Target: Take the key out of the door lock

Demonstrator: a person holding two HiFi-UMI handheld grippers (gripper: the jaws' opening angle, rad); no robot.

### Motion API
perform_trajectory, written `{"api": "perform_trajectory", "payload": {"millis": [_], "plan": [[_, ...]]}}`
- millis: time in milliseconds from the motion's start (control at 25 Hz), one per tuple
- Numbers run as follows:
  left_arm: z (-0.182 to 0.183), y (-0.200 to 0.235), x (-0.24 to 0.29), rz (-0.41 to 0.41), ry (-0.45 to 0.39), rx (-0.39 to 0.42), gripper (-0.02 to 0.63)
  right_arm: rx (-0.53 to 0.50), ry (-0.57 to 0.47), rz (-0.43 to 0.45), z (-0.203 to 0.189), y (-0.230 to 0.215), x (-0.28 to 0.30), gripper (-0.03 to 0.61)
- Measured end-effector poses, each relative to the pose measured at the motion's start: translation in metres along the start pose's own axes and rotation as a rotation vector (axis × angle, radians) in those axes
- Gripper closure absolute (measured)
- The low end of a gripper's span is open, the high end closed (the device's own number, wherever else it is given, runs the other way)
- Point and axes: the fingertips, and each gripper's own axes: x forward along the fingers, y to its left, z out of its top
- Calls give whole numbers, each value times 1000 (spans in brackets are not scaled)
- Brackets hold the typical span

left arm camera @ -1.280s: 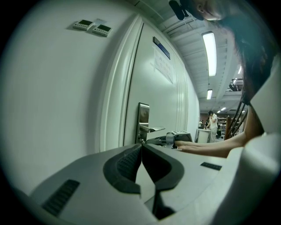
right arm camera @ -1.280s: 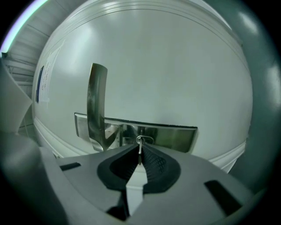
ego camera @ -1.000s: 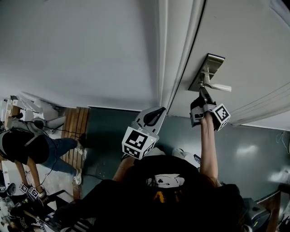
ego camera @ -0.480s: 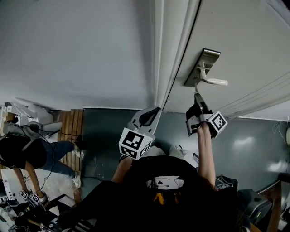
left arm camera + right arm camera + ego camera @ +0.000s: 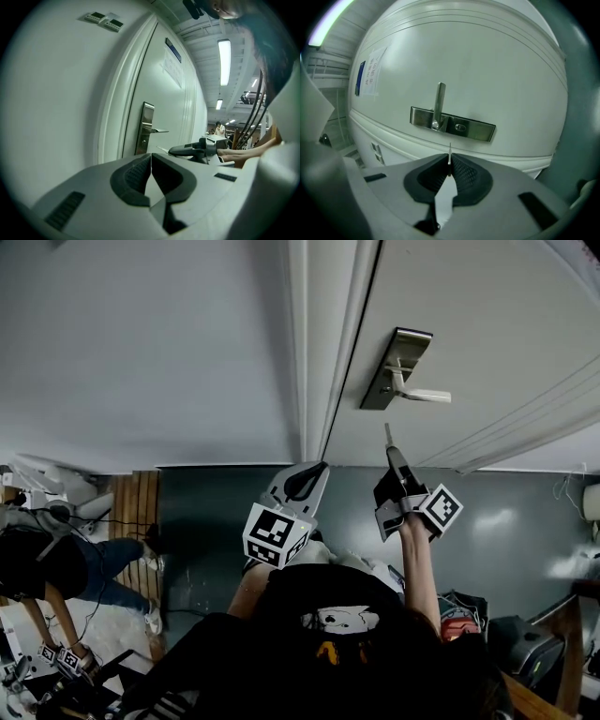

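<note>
The steel lock plate (image 5: 395, 367) with its lever handle (image 5: 422, 395) sits on the white door (image 5: 487, 324). My right gripper (image 5: 391, 452) is shut on the small key (image 5: 386, 433), which pokes out past its tips, clear of the plate. In the right gripper view the key (image 5: 449, 153) stands thin and upright between the closed jaws, below the plate (image 5: 478, 129) and its keyhole (image 5: 461, 127). My left gripper (image 5: 302, 482) hangs by the door frame, shut and holding nothing. Its jaws (image 5: 151, 157) meet in the left gripper view, with the plate (image 5: 146, 127) beyond.
The white wall (image 5: 141, 343) fills the left, with the door frame (image 5: 323, 352) beside the door. A person (image 5: 52, 563) stands at lower left near wooden slats (image 5: 131, 507). A red bag (image 5: 457, 613) and equipment lie on the grey floor at right. Wall switches (image 5: 104, 19) sit high.
My right gripper has drawn back from the lock plate, bringing the key out with it. The left gripper has barely shifted.
</note>
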Motion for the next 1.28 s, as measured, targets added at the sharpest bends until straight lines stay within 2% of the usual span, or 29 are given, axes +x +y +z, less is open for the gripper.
{"api": "perform_trajectory", "payload": {"millis": [400, 640, 960, 1280], "plan": [[-9, -45, 17, -54, 22, 13, 604, -32, 37, 2, -8, 3, -56, 557], [-11, -80, 11, -47, 23, 22, 604, -37, 54, 9, -12, 4, -96, 557], [-11, -137, -20, -24, 20, 63, 604, -54, 64, 41, -19, 15, -161, 557], [-27, -193, -59, -9, 9, 84, 604, -92, 73, 74, -36, 22, -224, 557]]}}
